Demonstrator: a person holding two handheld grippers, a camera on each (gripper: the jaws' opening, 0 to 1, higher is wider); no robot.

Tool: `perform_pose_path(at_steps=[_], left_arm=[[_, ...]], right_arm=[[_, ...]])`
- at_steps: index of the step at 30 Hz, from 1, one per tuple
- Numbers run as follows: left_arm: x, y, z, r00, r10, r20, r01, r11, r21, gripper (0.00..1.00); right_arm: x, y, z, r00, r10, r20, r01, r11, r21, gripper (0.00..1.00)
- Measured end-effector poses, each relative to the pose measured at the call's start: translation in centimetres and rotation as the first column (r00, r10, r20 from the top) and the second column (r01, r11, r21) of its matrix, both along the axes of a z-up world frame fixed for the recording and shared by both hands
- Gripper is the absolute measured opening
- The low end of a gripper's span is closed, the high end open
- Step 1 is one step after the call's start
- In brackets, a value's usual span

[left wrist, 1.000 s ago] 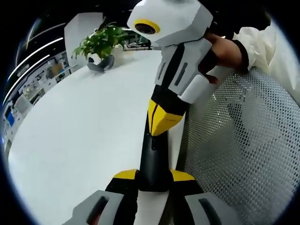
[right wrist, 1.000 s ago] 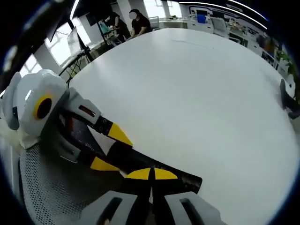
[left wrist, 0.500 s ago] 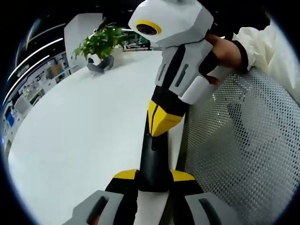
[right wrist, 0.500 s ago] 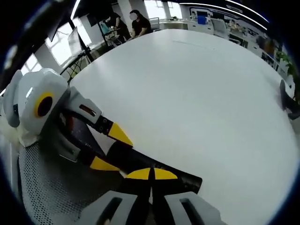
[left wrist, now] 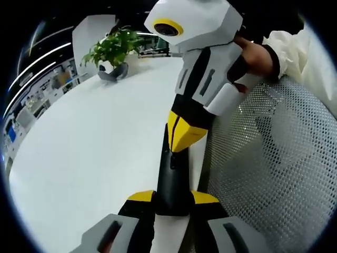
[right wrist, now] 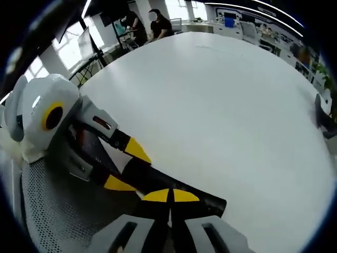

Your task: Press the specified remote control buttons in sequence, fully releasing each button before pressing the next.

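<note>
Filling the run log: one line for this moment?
left gripper: shut on remote | right gripper: shut, tips on remote | table: white | plant: far

The right claw, its yellow tips pressed together, touches the top face of a long black slab-shaped remote control at the near edge of a broad white tabletop. From the left the left claw, white and grey with yellow tips, grips the remote's end, one tip above and one below. A white perforated mesh surface lies near left beneath it. At the far edge two people sit, and a dark object rests on the tabletop's right side.
</note>
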State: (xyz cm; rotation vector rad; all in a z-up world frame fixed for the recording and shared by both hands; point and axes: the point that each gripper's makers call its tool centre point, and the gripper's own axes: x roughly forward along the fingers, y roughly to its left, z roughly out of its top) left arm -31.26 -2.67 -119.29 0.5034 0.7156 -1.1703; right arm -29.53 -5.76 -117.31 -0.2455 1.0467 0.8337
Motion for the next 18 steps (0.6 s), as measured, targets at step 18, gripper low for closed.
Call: perform_pose_path(at_steps=[18], left_arm=[[-0.1,0.0,0.0,1.000,-0.011,-0.005,0.011,1.000,-0.006,0.27]], right_arm=[[-1.1,-1.0,-0.8,0.987,-0.072,-0.141,0.070,0.997,-0.016,0.00]])
